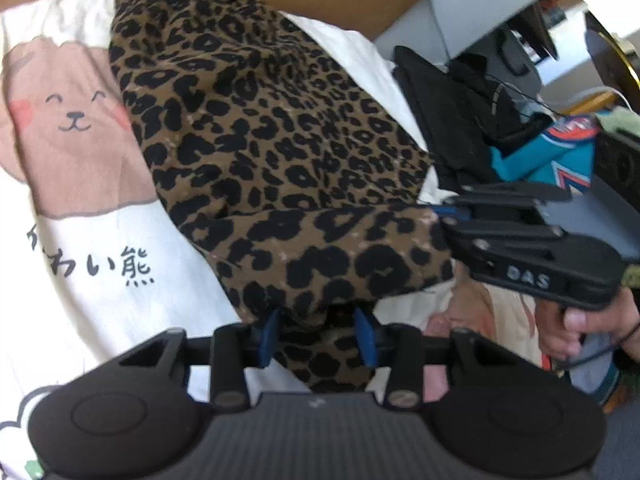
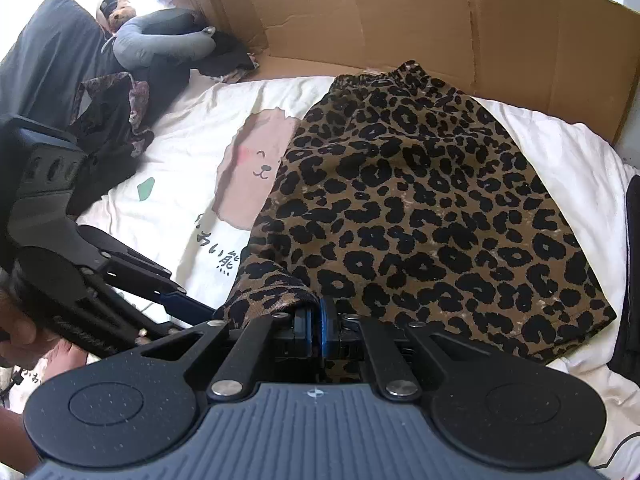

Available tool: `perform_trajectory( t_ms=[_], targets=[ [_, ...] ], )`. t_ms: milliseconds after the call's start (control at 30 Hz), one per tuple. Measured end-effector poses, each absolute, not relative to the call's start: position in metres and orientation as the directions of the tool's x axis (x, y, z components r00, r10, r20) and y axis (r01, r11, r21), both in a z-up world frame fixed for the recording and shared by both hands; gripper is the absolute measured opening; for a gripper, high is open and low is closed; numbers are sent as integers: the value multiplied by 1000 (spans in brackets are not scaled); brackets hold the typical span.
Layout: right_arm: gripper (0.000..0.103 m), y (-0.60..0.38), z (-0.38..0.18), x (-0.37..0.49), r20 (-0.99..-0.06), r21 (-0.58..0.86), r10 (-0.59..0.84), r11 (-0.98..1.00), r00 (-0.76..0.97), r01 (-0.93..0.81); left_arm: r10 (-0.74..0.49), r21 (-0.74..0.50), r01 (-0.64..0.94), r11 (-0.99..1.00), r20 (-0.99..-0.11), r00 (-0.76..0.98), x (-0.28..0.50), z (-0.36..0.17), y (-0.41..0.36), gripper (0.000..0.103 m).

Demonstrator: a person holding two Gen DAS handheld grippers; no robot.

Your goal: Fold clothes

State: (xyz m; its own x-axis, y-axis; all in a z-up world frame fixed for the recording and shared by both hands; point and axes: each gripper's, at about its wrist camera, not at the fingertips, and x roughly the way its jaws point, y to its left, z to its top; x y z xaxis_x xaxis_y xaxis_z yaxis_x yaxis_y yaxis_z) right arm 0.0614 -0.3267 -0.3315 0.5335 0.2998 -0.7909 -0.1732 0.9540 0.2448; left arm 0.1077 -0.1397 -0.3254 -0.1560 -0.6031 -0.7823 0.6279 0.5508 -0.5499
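We are holding the near hem of a leopard-print garment on a bed.

The white bear-print sheet (image 2: 188, 148) is lying bare to the left of the leopard-print garment (image 2: 420, 200), and a cardboard sheet (image 2: 400, 20) is bordering the far edge; dark clothes (image 2: 108, 148) are crowding the left margin. The garment is lying mostly flat, waistband far, its near-left corner lifting into a fold. Our left tool (image 1: 320, 334) is gripping loosely, blue pads apart with fabric bunched between them. Our right tool (image 2: 318, 332) is clenching the folded hem, pads pressed together.
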Motion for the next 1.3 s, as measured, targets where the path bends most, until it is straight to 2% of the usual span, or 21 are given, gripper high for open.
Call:
perform_trajectory(
  t_ms=[67, 100, 367, 800, 833, 900, 967, 1000, 1033, 1300],
  targets=[
    [3, -329, -332, 61, -790, 248, 298, 955, 536, -166, -612, -568, 602, 561, -775, -161, 111, -326, -133, 12],
    [3, -330, -332, 61, -790, 248, 297, 955, 537, -162, -617, -578, 589, 565, -770, -164, 112, -326, -129, 10],
    [3, -330, -335, 58, -792, 250, 303, 953, 529, -172, -647, -638, 491, 594, -741, -179, 125, -324, -97, 7],
    [3, -297, -343, 47, -811, 262, 367, 924, 456, -278, -574, -578, 482, 659, -800, -175, 142, -323, -59, 5],
    [3, -295, -344, 47, -813, 260, 368, 923, 452, -284, -568, -578, 476, 663, -803, -183, 142, -326, -59, 6],
    [3, -293, -345, 47, -816, 255, 366, 922, 447, -291, -570, -592, 456, 665, -796, -202, 140, -333, -60, 17],
    [3, -295, -344, 49, -818, 252, 361, 925, 449, -285, -587, -613, 442, 655, -781, -213, 138, -336, -64, 42],
    [3, -296, -344, 50, -818, 251, 358, 927, 451, -280, -597, -624, 436, 649, -772, -218, 137, -337, -66, 48],
    [3, -297, -344, 51, -818, 251, 355, 928, 453, -275, -606, -635, 429, 642, -764, -222, 136, -338, -68, 59],
    [3, -302, -341, 57, -812, 255, 351, 932, 467, -257, -606, -639, 423, 643, -762, -230, 128, -352, -89, 69]
  ],
)
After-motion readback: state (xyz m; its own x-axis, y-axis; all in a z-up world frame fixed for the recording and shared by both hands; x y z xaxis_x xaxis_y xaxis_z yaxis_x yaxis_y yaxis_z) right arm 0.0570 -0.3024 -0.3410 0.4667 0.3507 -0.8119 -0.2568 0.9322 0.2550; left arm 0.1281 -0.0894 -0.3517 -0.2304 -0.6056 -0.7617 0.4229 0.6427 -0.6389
